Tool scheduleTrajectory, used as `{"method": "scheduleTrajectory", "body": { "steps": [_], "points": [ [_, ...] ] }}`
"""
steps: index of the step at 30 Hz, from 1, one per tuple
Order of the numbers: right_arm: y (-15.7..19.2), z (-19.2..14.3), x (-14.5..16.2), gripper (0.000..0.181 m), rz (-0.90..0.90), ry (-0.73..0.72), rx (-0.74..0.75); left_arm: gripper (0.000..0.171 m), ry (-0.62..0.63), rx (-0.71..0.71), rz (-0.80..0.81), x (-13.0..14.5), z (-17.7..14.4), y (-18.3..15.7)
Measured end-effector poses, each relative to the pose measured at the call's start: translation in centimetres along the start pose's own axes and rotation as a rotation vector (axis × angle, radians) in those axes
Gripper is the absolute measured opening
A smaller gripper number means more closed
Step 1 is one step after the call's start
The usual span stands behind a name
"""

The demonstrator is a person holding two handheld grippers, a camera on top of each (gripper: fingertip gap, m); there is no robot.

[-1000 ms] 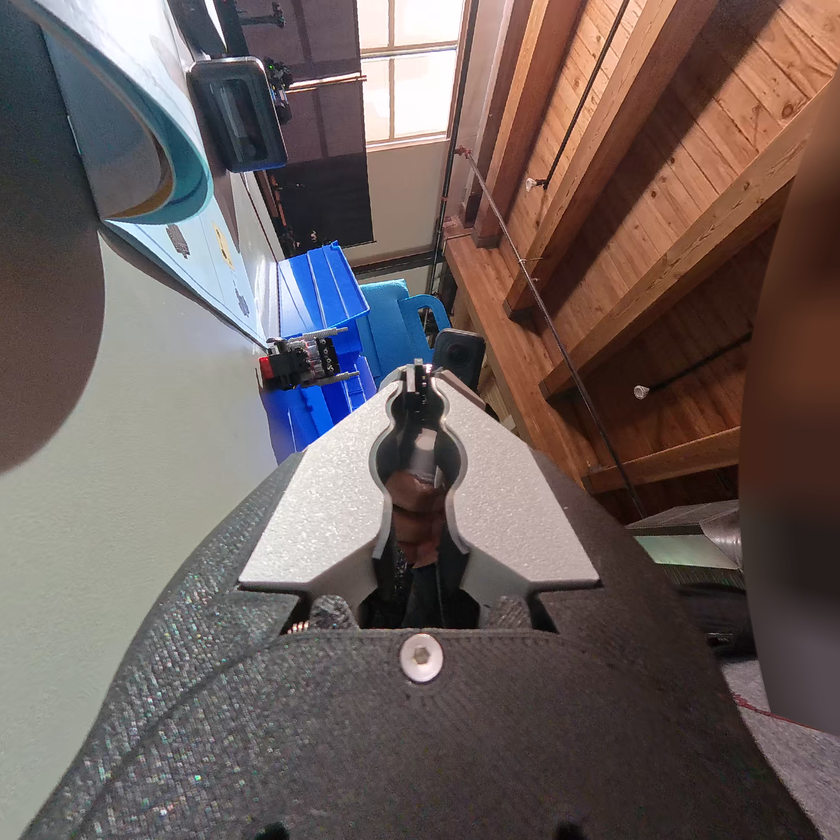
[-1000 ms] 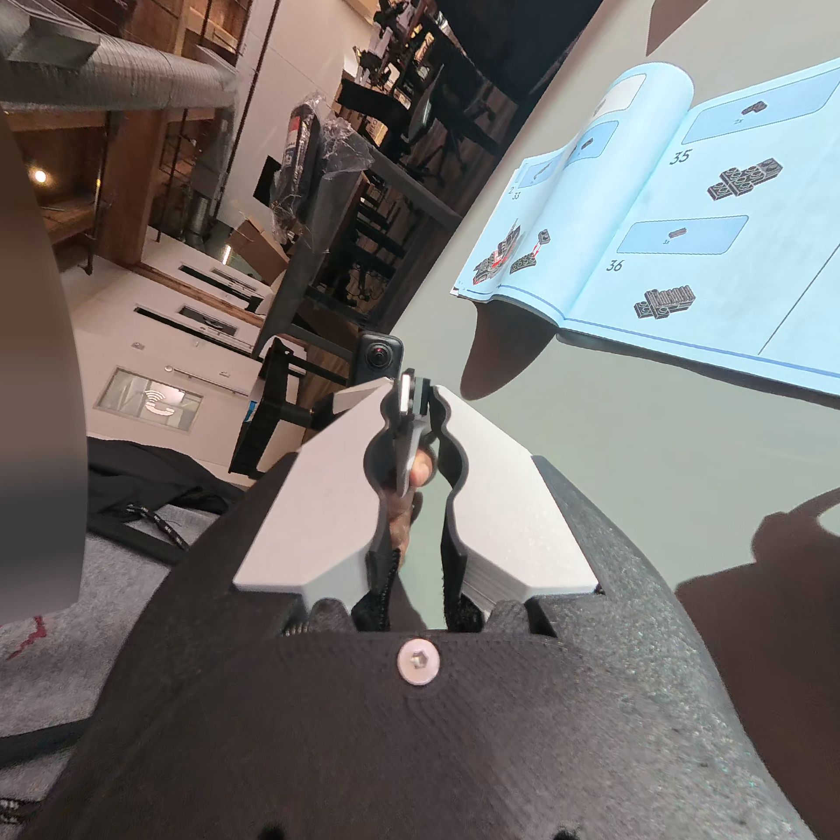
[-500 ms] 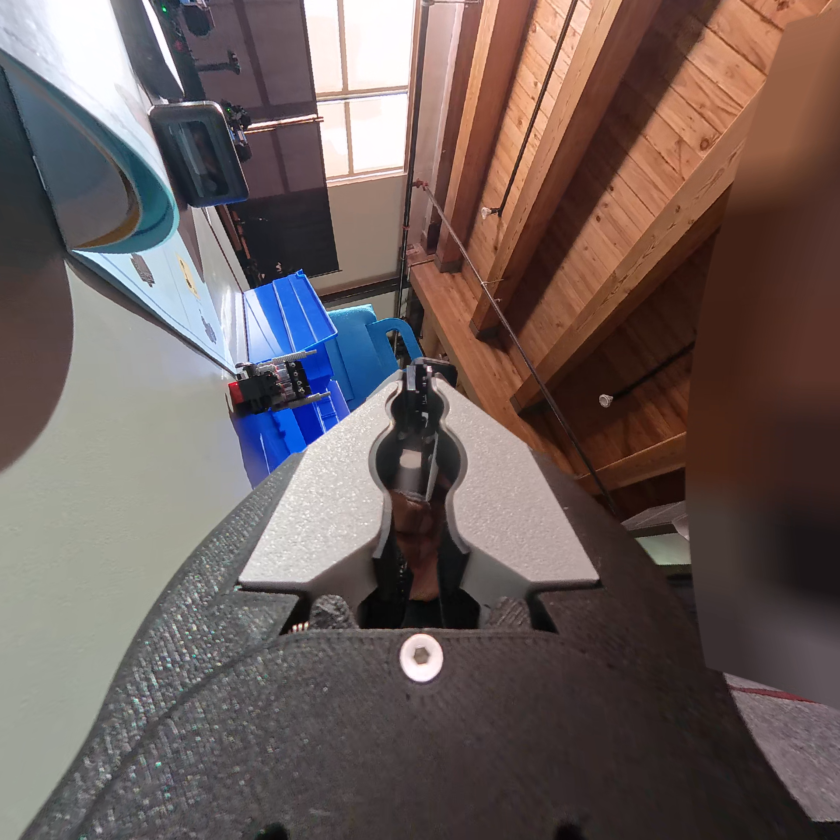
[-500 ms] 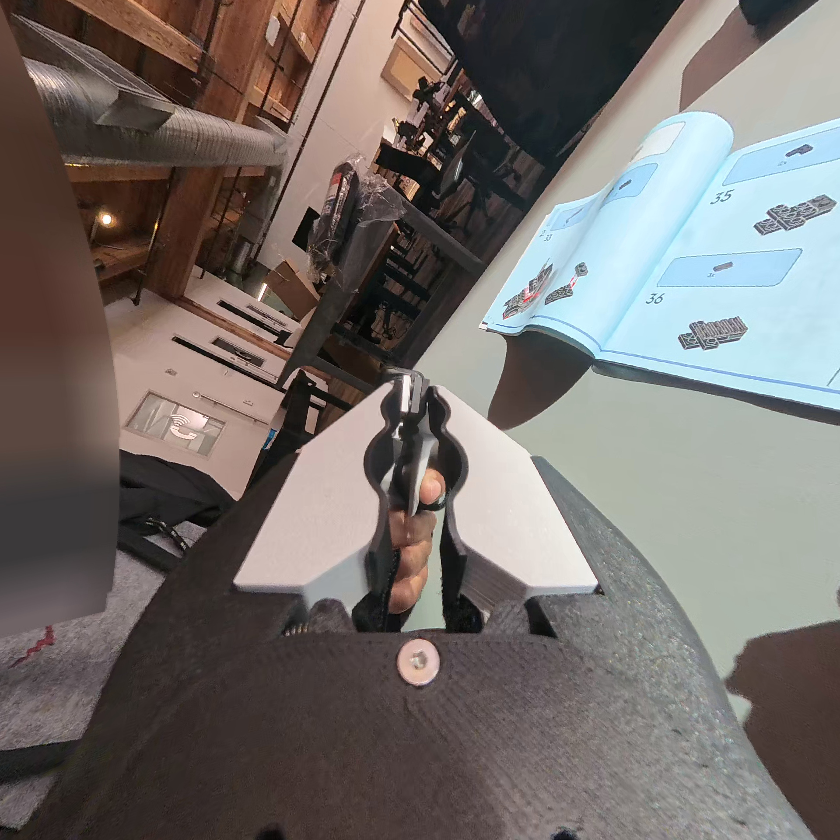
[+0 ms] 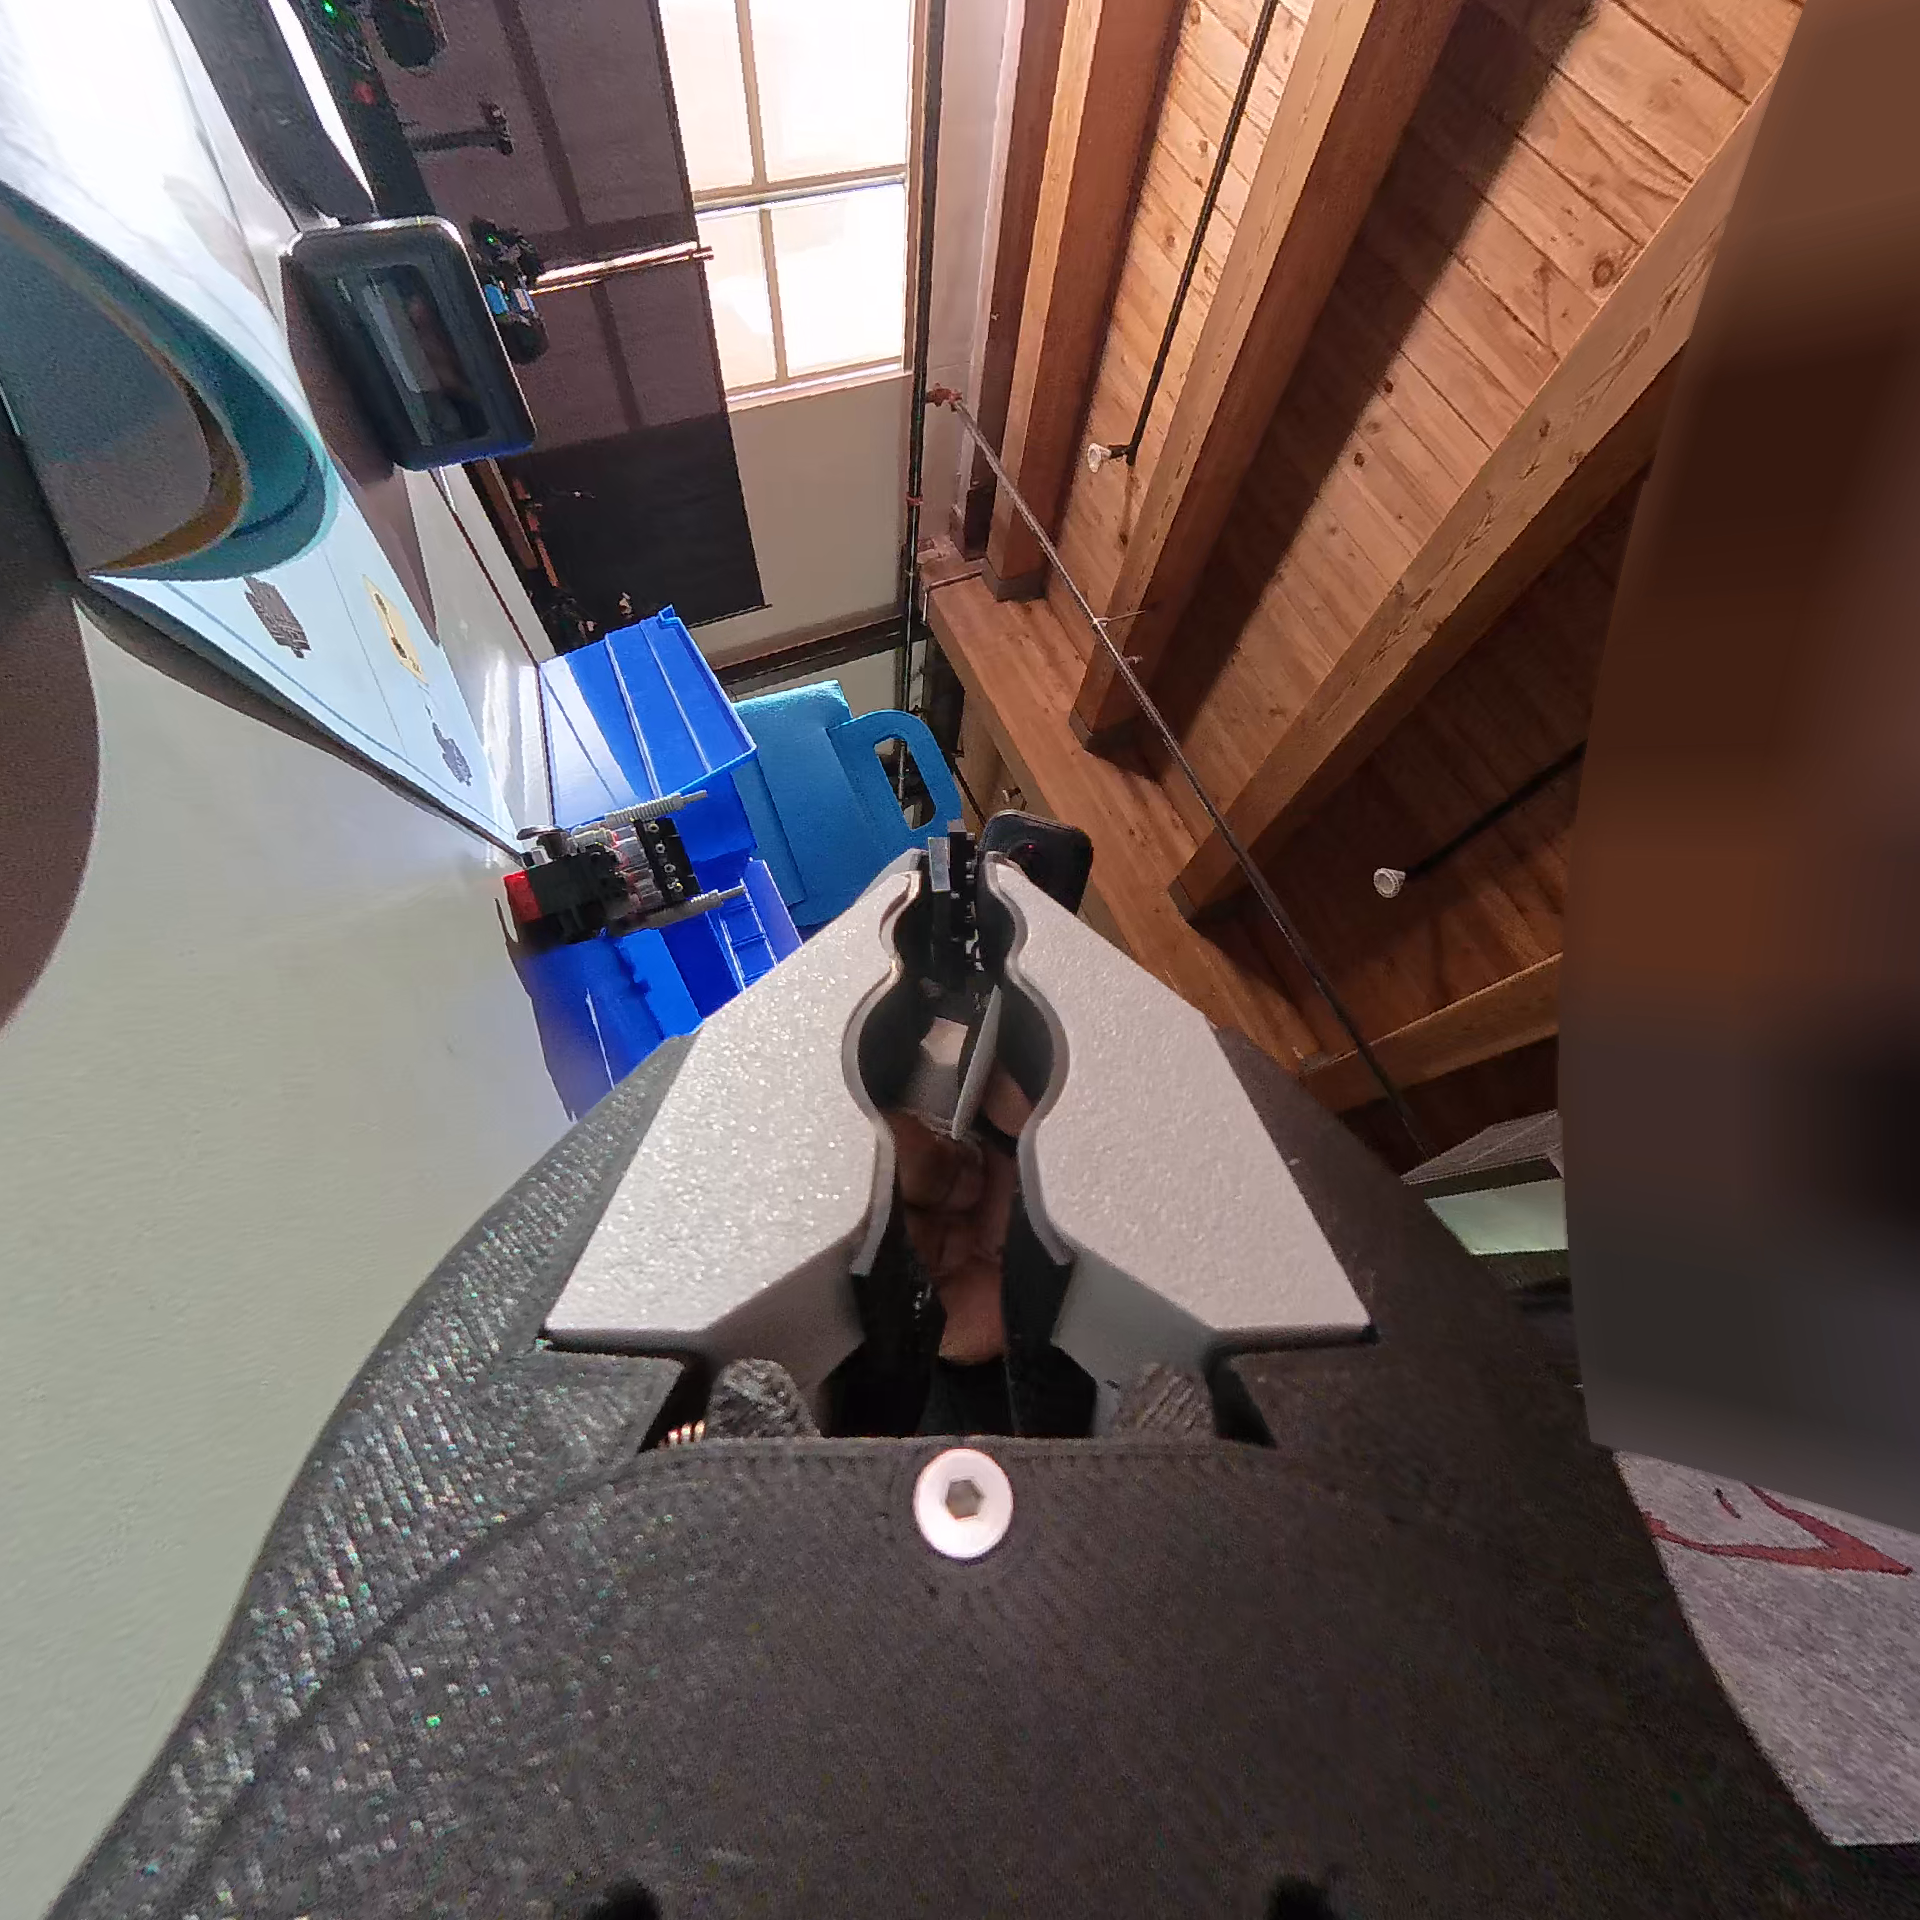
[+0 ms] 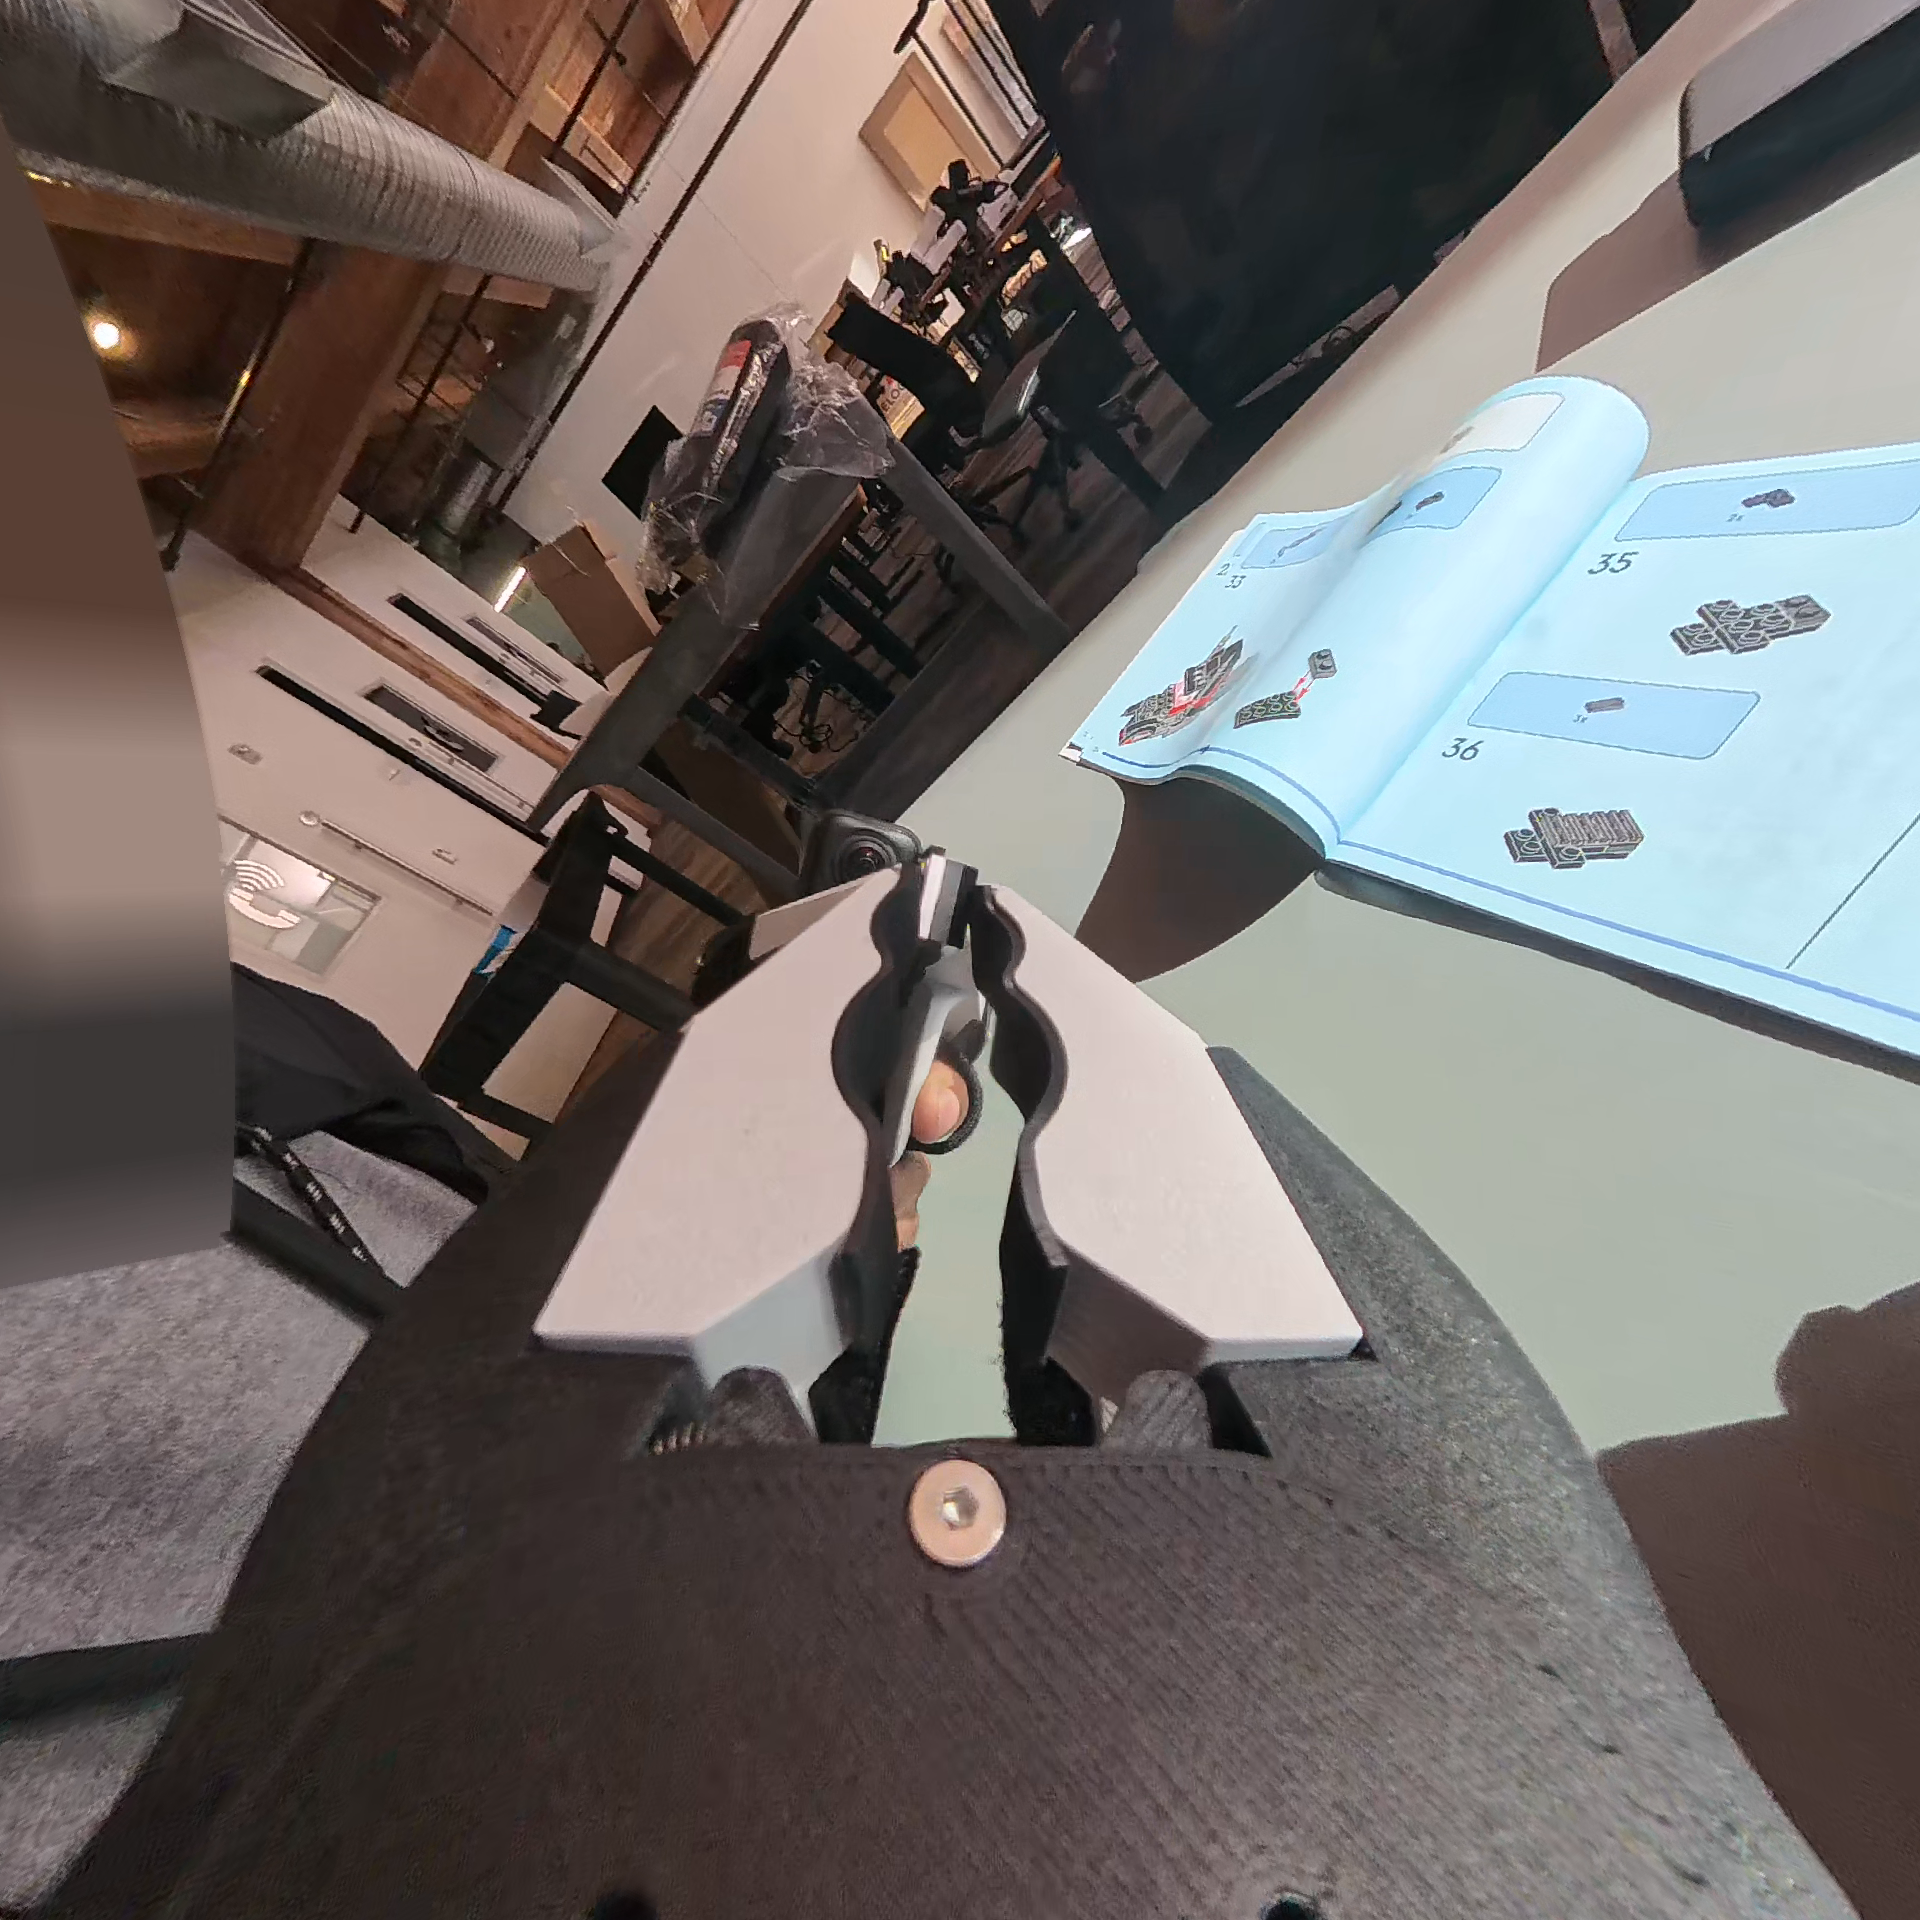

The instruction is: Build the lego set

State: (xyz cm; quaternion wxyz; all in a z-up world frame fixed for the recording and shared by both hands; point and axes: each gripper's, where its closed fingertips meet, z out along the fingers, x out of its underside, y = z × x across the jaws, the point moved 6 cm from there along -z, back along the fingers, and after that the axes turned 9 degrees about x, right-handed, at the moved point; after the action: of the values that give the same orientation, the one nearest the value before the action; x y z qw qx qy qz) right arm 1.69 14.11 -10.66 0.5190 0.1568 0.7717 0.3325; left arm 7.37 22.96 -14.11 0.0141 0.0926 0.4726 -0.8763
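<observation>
Both grippers are turned on their sides and meet tip to tip above the table edge. My left gripper (image 5: 954, 868) is shut on a small black studded lego piece (image 5: 962, 906). My right gripper (image 6: 938, 891) is shut at the tip on a small dark piece (image 6: 968, 906), next to a pale grey part that is hard to make out. Each view shows the other gripper's camera just behind the tips. A partly built black, grey and red lego model (image 5: 603, 883) stands on the table. The open blue instruction booklet (image 6: 1558, 727) lies beyond; it also shows in the left wrist view (image 5: 260, 592).
A blue parts bin (image 5: 665, 748) stands behind the model. A black flat device (image 5: 416, 343) lies past the booklet. The pale table (image 6: 1351, 1143) runs between booklet and grippers. A person's fingers (image 6: 940, 1107) show through the jaw gap. Desks and chairs stand farther off.
Both grippers stayed shut and tip to tip. They swayed and turned slightly, so the model, bin and booklet shifted a little in the views.
</observation>
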Motion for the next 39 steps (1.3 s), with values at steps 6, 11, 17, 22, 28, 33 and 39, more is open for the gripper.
{"method": "scheduleTrajectory", "body": {
  "steps": [6, 11, 17, 22, 28, 33, 39],
  "points": [
    [0.2, -0.5, -0.2, 0.02, 0.019, -0.005, -0.055, 0.008, 0.022, 0.025, 0.02, 0.2, 0.2, -0.3],
    [0.6, -0.8, -0.3, 0.027, 0.051, -0.018, -0.113, 0.008, 0.052, 0.039, 0.053, 0.5, 0.5, -0.7],
    [0.9, -0.9, 0.0, 0.011, 0.033, -0.004, -0.134, 0.008, 0.085, 0.05, 0.105, 0.8, 0.7, -1.1],
    [1.0, -1.2, 0.1, 0.01, -0.007, -0.01, -0.121, 0.008, 0.095, 0.055, 0.108, 0.9, 0.8, -1.2],
    [1.0, -1.2, 0.0, 0.011, -0.01, -0.006, -0.119, 0.008, 0.099, 0.06, 0.102, 0.9, 0.8, -1.1],
    [1.0, -1.2, 0.1, 0.023, 0.025, -0.009, -0.136, 0.008, 0.08, 0.064, 0.079, 0.6, 0.7, -1.0],
    [1.0, -1.4, 0.3, 0.011, 0.053, -0.002, -0.153, 0.008, 0.091, 0.072, 0.078, 0.7, 0.8, -1.0]
  ]
}}
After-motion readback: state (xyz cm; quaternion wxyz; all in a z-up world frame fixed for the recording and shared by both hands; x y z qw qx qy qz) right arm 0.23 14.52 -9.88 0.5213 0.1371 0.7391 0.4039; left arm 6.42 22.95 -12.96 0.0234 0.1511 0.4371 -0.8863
